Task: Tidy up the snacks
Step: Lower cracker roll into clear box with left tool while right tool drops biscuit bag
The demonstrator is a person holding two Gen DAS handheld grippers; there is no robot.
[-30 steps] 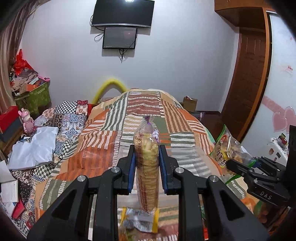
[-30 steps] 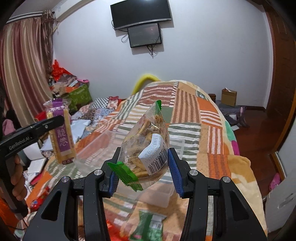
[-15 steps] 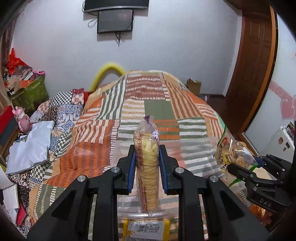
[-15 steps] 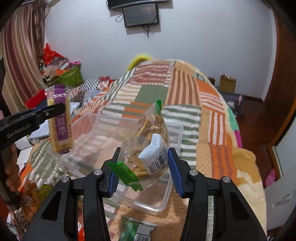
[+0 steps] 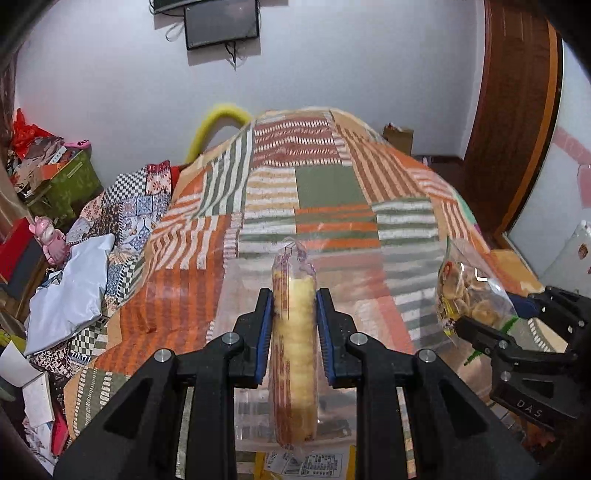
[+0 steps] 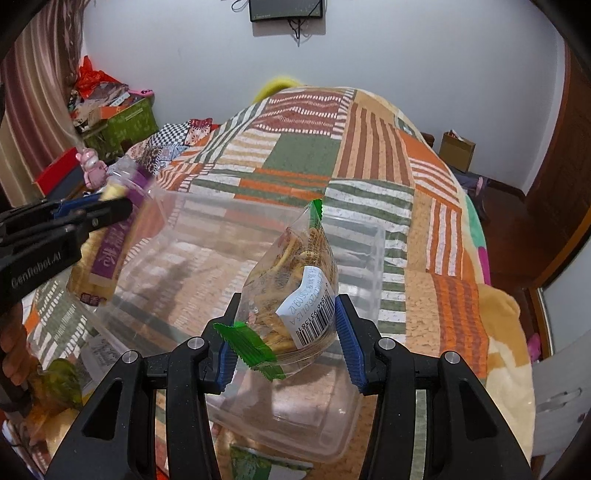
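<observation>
Both hand-held grippers carry a snack above the clear plastic container [image 6: 354, 236] on the patchwork bed [image 6: 303, 155]. Left hand-held gripper [image 5: 294, 332] is clamped hard on an upright sleeve of crackers [image 5: 294, 354]; right hand-held gripper [image 6: 284, 343] is partly closed, pads pressing a clear bag of biscuits [image 6: 295, 291]. To do this well, I'd lower each pack inside the rim before letting go (the thin walls could tip), and set the sleeve flat along one side, leaving room for the bag.

Home bedroom: bed [image 5: 332, 192] under patchwork quilt, wall screen [image 5: 221, 22], curtain [image 6: 33, 92], wooden door [image 5: 513, 110], cluttered boxes [image 6: 125, 122].
</observation>
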